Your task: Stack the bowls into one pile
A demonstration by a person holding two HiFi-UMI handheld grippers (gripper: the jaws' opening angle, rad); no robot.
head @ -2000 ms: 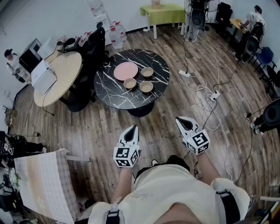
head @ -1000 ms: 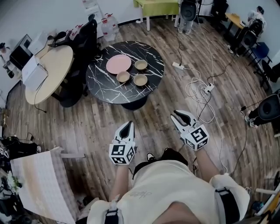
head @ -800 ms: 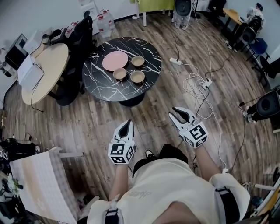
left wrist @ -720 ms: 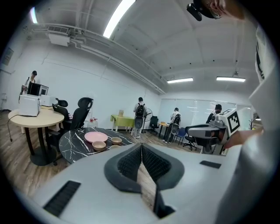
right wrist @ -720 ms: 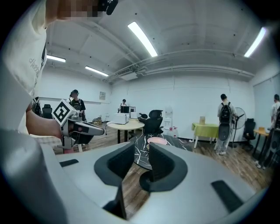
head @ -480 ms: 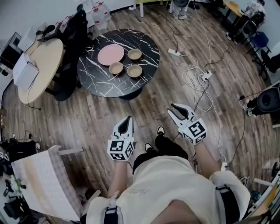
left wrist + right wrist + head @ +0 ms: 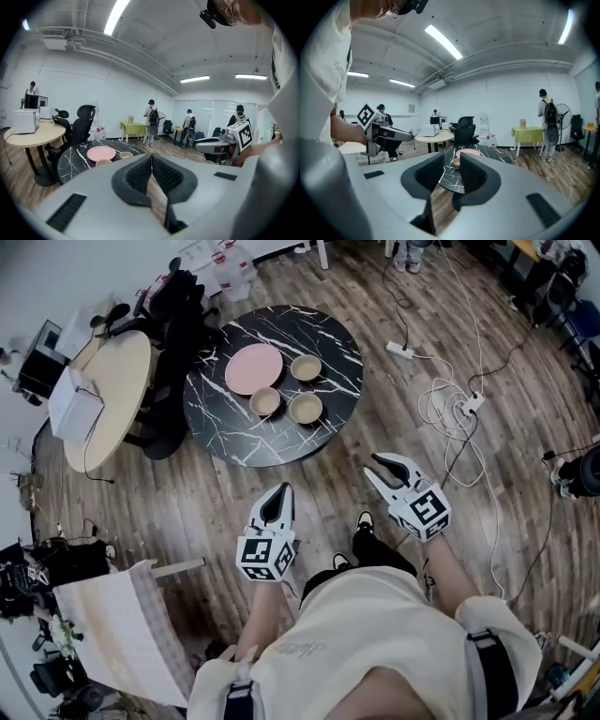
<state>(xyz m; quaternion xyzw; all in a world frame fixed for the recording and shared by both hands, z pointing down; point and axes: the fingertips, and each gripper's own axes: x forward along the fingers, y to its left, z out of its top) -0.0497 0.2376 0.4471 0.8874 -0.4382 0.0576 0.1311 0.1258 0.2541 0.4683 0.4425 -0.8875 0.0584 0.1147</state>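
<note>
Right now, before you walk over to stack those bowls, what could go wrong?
Loose cables lie on the floor right of the black table; a foot could catch them. The three bowls sit close together beside the pink plate, so lifting one might knock another. The left gripper has its jaws together and must open first.

Pink plate (image 7: 253,368) sits on the black marble bench (image 7: 220,432). Wooden table (image 7: 122,381) is just beside it, on my left. Cable tangle (image 7: 457,418) lies on the floor (image 7: 375,418) to my right.

Plate (image 7: 254,368) on round table (image 7: 230,432); far bowl (image 7: 306,367) right of plate, left bowl (image 7: 265,401) and right bowl (image 7: 306,408) before it, apart.
</note>
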